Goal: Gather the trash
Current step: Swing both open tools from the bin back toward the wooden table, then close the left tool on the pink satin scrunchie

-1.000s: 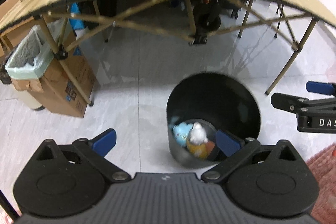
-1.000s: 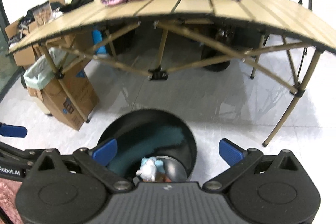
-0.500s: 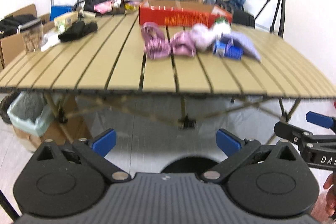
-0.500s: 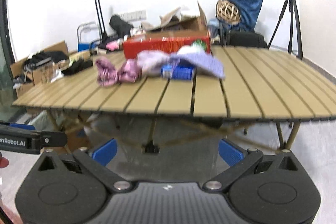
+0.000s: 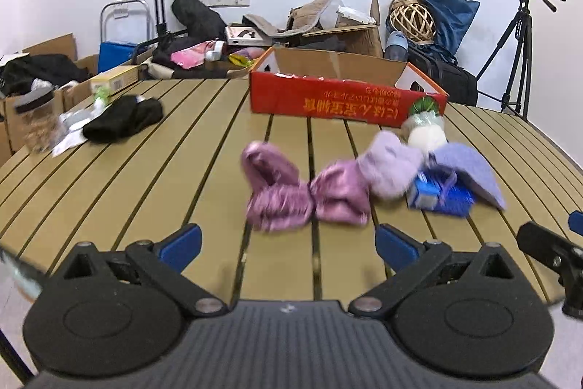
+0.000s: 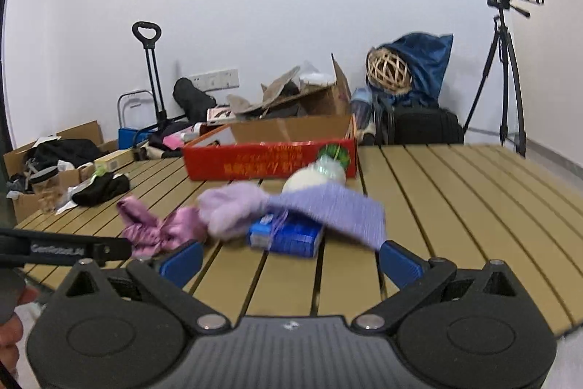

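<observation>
On the slatted table [image 5: 153,177] lie a blue carton [image 5: 439,194], a white bottle with a green cap [image 5: 425,130], crumpled pink cloths [image 5: 288,188], a fluffy lilac cloth [image 5: 391,166] and a purple cloth [image 5: 470,170]. My left gripper [image 5: 288,241] is open and empty, just short of the pink cloths. My right gripper [image 6: 289,259] is open and empty, near the blue carton [image 6: 288,236] under the purple cloth [image 6: 335,210]; the bottle [image 6: 317,175] lies behind. The trash bin is out of view.
A red cardboard box [image 5: 342,97] stands at the back of the table. A black cloth [image 5: 122,119] and a clear jar [image 5: 34,123] sit at the left. Boxes, bags and a tripod [image 5: 517,42] line the wall.
Both grippers have risen from above the floor bin, which holds a blue and a white item, to table height. The bin has dropped out of view.
</observation>
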Action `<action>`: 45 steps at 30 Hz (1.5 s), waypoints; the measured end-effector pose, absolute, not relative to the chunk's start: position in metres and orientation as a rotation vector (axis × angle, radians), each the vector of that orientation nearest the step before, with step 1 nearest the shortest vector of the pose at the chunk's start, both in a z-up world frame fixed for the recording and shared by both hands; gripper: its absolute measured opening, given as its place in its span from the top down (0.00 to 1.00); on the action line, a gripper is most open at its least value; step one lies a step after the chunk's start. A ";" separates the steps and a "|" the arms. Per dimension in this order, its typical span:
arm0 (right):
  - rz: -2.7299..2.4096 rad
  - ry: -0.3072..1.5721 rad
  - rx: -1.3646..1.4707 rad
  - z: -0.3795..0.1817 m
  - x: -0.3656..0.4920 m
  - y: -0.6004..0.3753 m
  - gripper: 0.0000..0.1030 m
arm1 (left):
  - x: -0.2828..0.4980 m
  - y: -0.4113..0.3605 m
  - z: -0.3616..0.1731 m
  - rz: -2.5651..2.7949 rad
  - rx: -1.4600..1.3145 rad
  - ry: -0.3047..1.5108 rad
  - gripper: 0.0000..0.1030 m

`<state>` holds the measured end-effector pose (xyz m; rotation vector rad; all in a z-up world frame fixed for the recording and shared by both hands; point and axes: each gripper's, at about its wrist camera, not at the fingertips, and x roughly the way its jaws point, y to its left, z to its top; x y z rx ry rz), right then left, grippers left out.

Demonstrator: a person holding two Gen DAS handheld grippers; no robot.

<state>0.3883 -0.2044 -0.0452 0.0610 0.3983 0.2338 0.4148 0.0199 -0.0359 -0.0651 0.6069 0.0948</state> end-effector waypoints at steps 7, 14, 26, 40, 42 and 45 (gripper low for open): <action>0.246 0.385 0.062 -0.061 0.420 -0.208 0.00 | 0.477 0.001 -0.051 0.112 0.020 0.641 0.00; 0.231 0.403 0.161 -0.073 0.438 -0.226 0.00 | 0.505 0.001 -0.067 0.098 0.004 0.687 0.00; 0.231 0.432 0.163 -0.080 0.454 -0.216 0.00 | 0.495 -0.004 -0.072 0.086 0.043 0.645 0.37; 0.232 0.433 0.087 -0.081 0.459 -0.181 0.00 | 0.433 0.024 -0.047 0.039 -0.022 0.500 0.68; 0.204 0.420 0.055 -0.077 0.459 -0.176 0.00 | 0.425 0.028 -0.044 0.037 -0.033 0.478 0.68; 0.147 0.412 0.016 -0.071 0.466 -0.174 0.00 | 0.418 0.034 -0.041 0.032 -0.057 0.461 0.68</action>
